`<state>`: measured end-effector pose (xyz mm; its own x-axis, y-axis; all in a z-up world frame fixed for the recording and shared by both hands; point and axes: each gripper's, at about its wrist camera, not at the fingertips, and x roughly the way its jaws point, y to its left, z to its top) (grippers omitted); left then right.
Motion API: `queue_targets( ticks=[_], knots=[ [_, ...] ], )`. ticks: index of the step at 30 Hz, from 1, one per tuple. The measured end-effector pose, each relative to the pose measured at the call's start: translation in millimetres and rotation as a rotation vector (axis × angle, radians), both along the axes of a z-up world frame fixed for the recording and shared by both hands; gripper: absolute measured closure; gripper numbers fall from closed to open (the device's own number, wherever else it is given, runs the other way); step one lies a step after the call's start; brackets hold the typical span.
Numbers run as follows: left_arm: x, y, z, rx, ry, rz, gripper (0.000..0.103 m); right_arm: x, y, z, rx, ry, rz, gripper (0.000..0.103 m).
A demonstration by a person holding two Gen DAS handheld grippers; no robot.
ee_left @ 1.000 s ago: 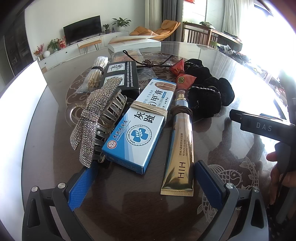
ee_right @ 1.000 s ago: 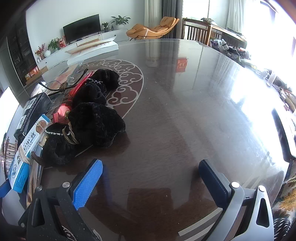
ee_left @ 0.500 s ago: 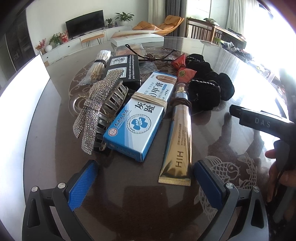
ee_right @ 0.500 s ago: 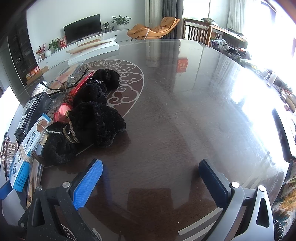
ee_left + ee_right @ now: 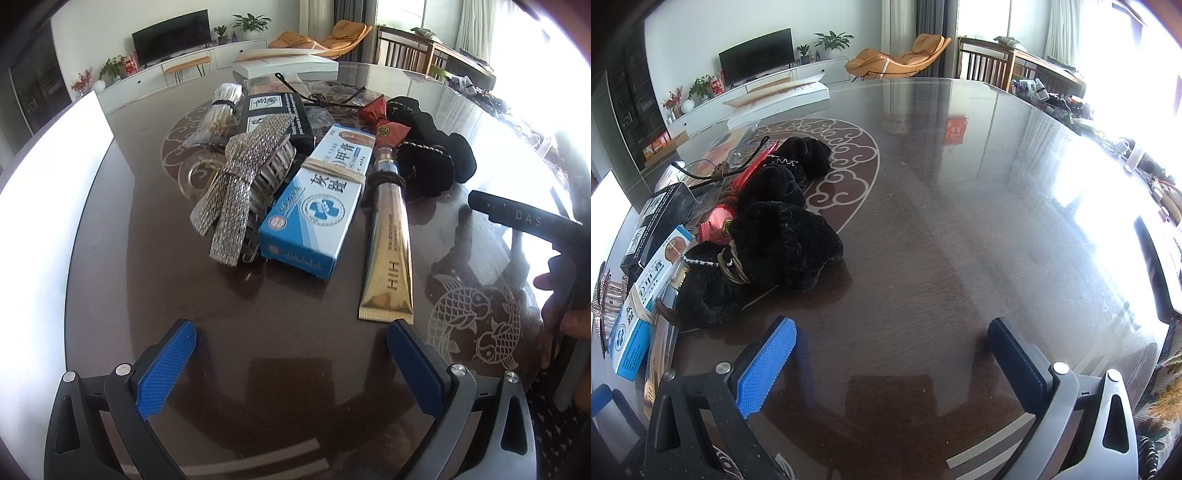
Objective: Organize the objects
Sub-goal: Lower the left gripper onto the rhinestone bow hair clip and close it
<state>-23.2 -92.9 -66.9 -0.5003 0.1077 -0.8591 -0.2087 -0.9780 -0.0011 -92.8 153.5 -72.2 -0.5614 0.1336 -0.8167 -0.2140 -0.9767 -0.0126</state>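
Left wrist view shows the left gripper [image 5: 291, 350] spread wide and empty above the dark table [image 5: 110, 258], with the gold tube [image 5: 389, 254] lying just ahead near its right finger, touching the blue box [image 5: 317, 210], and the rhinestone hair clip [image 5: 240, 188] left of that. Right gripper [image 5: 892, 354] also gapes empty over bare tabletop, the black fuzzy scrunchies [image 5: 775, 240] ahead to its left.
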Motion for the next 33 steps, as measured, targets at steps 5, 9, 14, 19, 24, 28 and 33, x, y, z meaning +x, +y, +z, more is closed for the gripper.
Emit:
queue_targets(
  ticks=[5, 9, 14, 19, 24, 28, 33],
  knots=[
    [-38, 9, 1, 0.007, 0.027, -0.036, 0.0, 0, 0, 0, 0.0, 0.0, 0.0, 0.0],
    [-61, 22, 1, 0.015, 0.066, -0.033, 0.0, 0, -1, 0, 0.0, 0.0, 0.001, 0.0],
    [-74, 26, 0, 0.016, 0.083, -0.004, 0.0, 0, 0, 0, 0.0, 0.0, 0.0, 0.0],
    [-75, 26, 0, 0.018, 0.083, 0.001, 0.0, 1, -1, 0, 0.0, 0.0, 0.0, 0.0],
    [-75, 26, 0, 0.018, 0.083, 0.001, 0.0, 1, -1, 0, 0.0, 0.0, -0.001, 0.0],
    [-75, 26, 0, 0.018, 0.083, 0.001, 0.0, 1, -1, 0, 0.0, 0.0, -0.002, 0.0],
    [-75, 26, 0, 0.018, 0.083, 0.001, 0.0, 1, -1, 0, 0.0, 0.0, -0.002, 0.0]
  ],
)
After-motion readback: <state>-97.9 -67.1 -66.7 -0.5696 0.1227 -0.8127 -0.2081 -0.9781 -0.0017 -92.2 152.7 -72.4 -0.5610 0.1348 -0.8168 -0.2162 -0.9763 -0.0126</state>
